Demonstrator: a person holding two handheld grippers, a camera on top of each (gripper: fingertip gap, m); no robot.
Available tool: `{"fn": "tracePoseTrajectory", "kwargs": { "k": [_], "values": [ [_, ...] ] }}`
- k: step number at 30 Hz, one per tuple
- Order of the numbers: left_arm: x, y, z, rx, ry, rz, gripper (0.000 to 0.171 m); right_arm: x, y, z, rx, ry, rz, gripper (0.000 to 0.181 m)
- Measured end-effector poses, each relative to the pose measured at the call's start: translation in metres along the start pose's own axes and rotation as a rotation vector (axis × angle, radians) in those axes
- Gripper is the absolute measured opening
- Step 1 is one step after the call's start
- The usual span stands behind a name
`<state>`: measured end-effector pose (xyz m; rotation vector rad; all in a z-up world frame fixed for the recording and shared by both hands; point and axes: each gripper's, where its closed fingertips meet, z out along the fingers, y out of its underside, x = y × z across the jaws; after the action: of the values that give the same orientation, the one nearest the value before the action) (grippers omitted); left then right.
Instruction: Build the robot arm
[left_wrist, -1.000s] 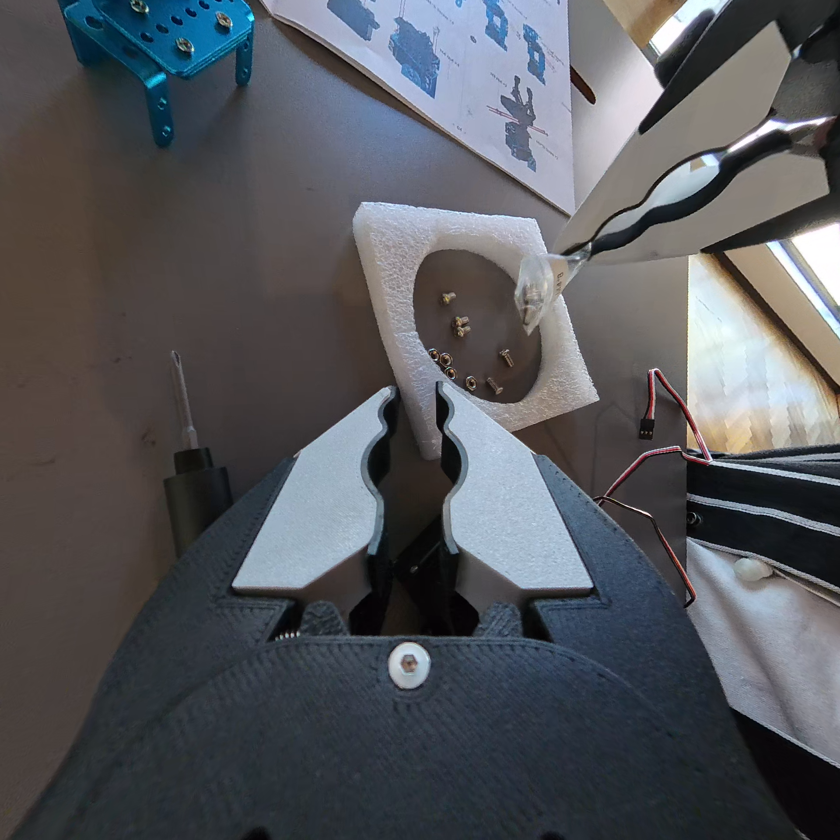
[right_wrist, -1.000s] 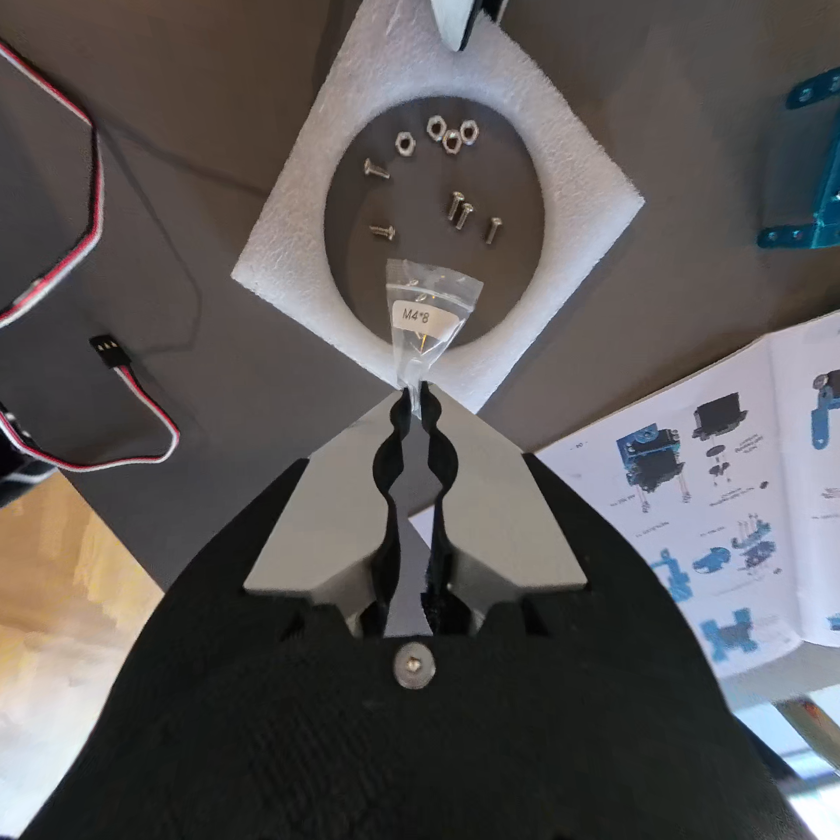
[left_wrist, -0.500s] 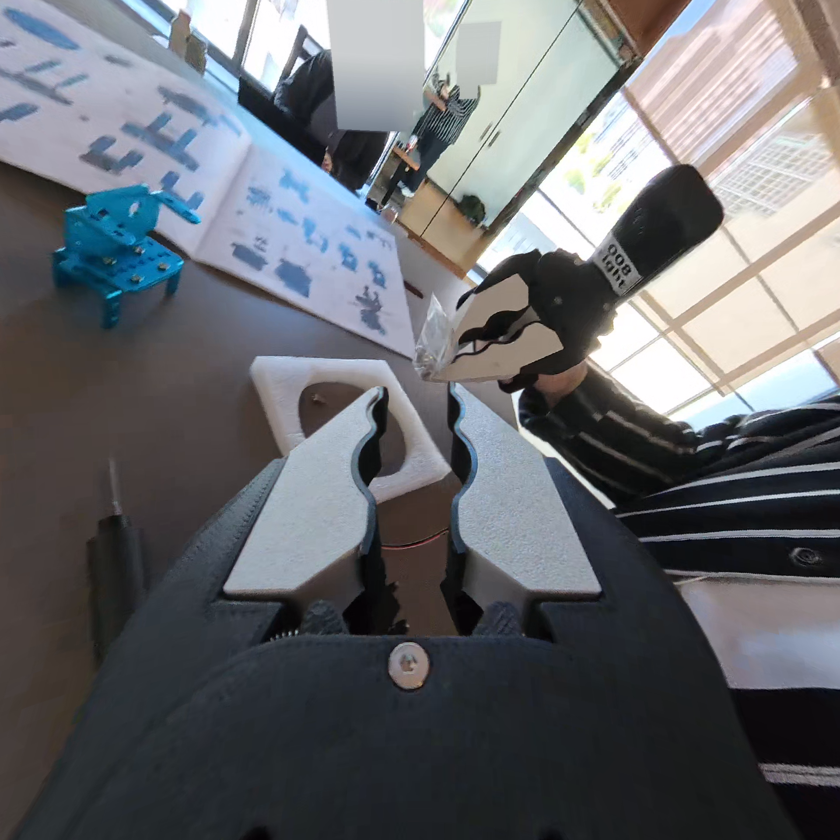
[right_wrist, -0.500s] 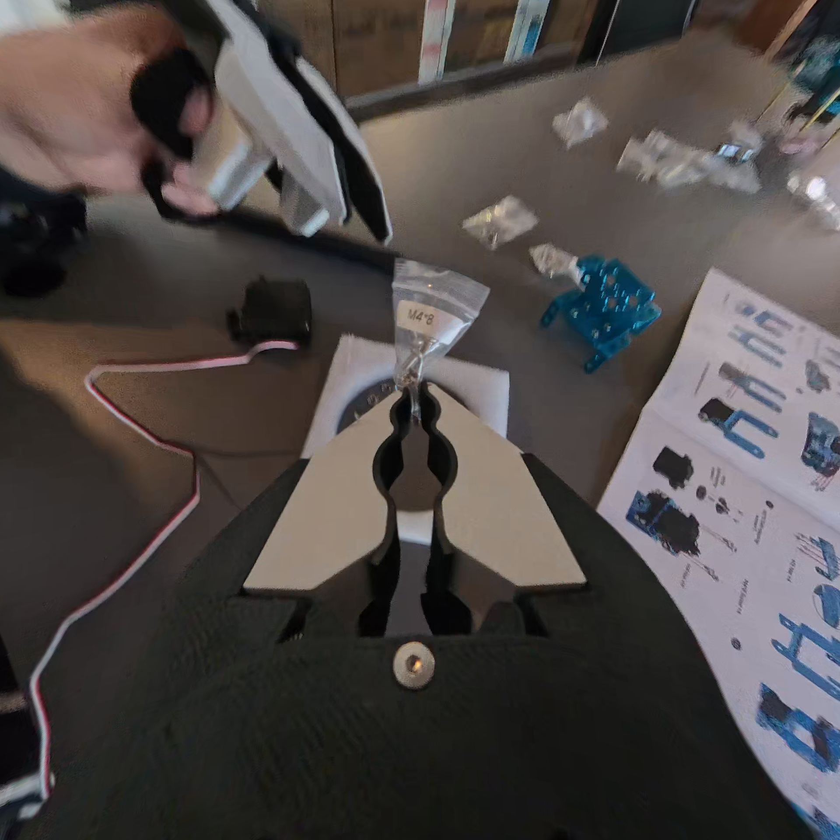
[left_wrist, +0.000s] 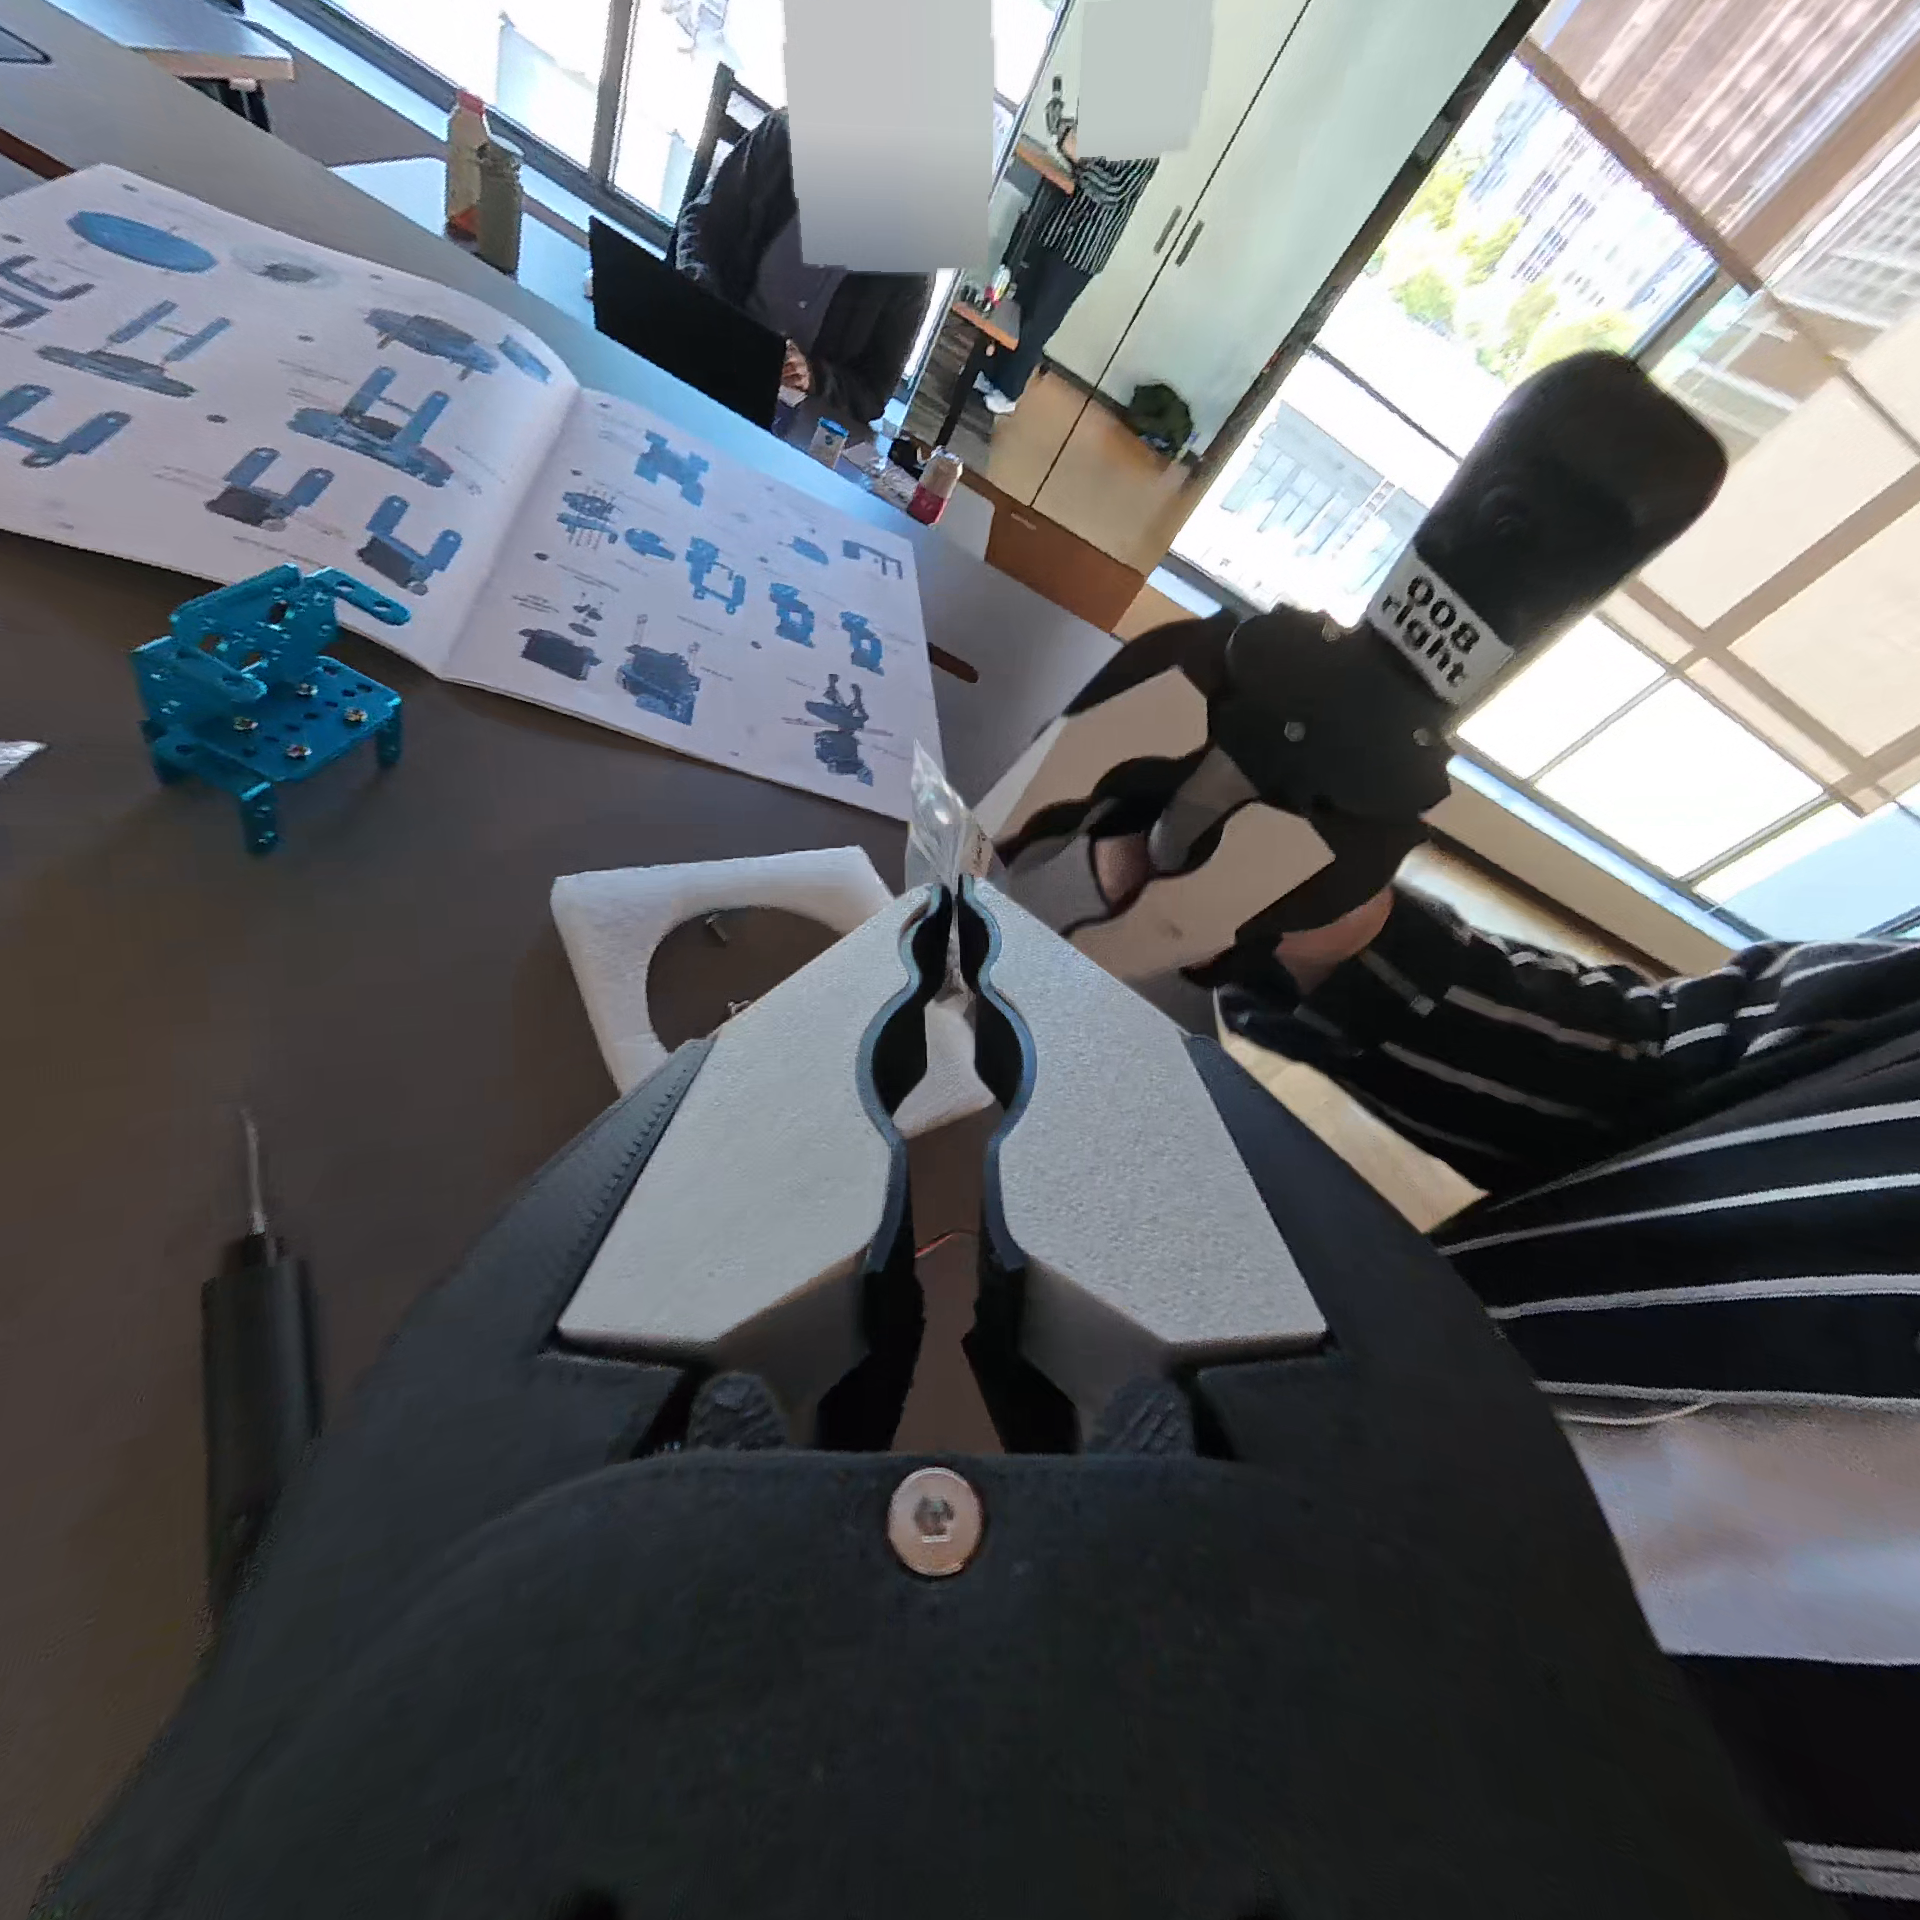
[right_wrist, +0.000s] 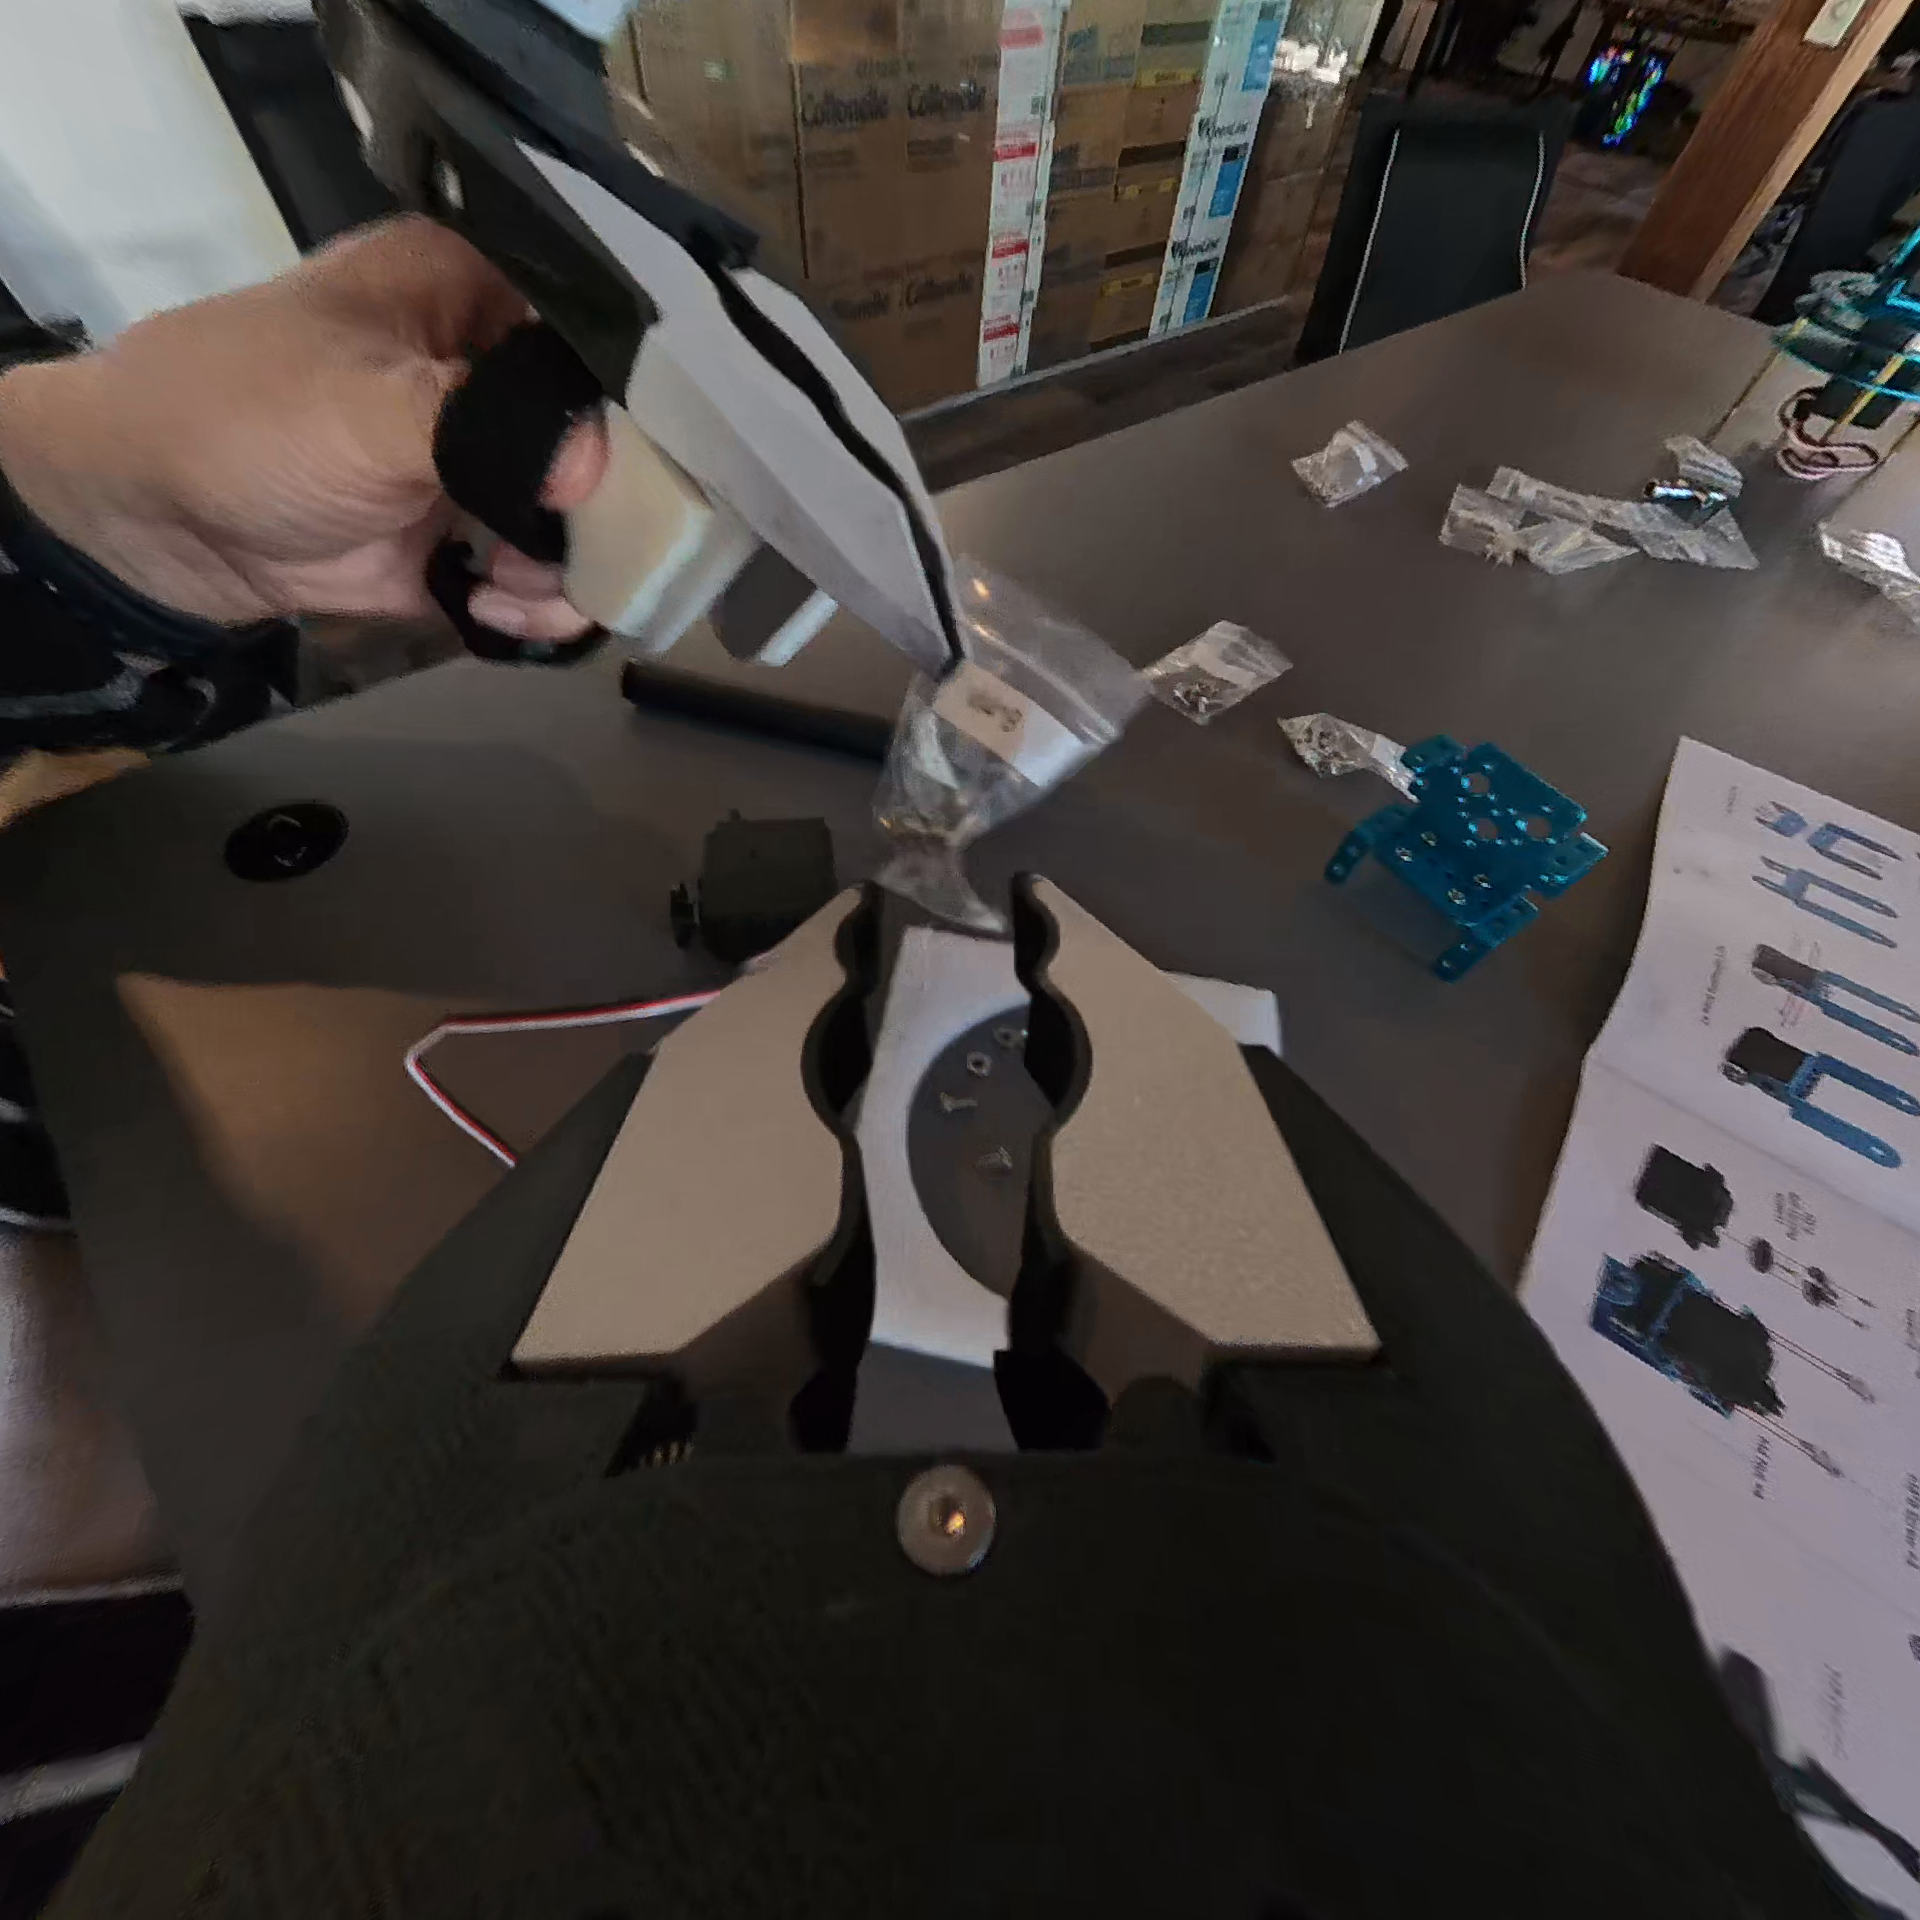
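Above the white foam square with a round cutout (right_wrist: 1236, 1023) on the dark table (right_wrist: 1403, 623), the left gripper (left_wrist: 953, 896) pinches a small clear plastic bag of screws (right_wrist: 971, 769), while the right gripper (right_wrist: 945, 902) stands parted just below it.

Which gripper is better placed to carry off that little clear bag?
Left. The left gripper is shut on the upper part of the clear bag, holding it above the white foam frame. The right gripper is open; the bag's lower end only hangs at its fingertips.
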<state>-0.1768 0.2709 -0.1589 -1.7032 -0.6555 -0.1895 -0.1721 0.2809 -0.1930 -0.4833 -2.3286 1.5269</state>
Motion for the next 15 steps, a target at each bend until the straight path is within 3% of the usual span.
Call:
{"fn": "tracePoseTrajectory", "kwargs": {
  "k": [6,9,15],
  "values": [
    [-0.018,0.011,-0.02,-0.032,-0.075,0.084,0.0,0.046,0.045,-0.013,-0.254,0.007,-0.042,0.022],
    [-0.025,0.018,-0.028,-0.057,-0.093,0.108,0.0,0.055,0.075,-0.006,-0.462,-0.017,-0.078,0.021],
    [-0.029,0.027,-0.045,-0.064,-0.066,0.115,0.0,0.037,0.083,0.018,-0.537,-0.153,-0.087,0.014]
  ]
}}
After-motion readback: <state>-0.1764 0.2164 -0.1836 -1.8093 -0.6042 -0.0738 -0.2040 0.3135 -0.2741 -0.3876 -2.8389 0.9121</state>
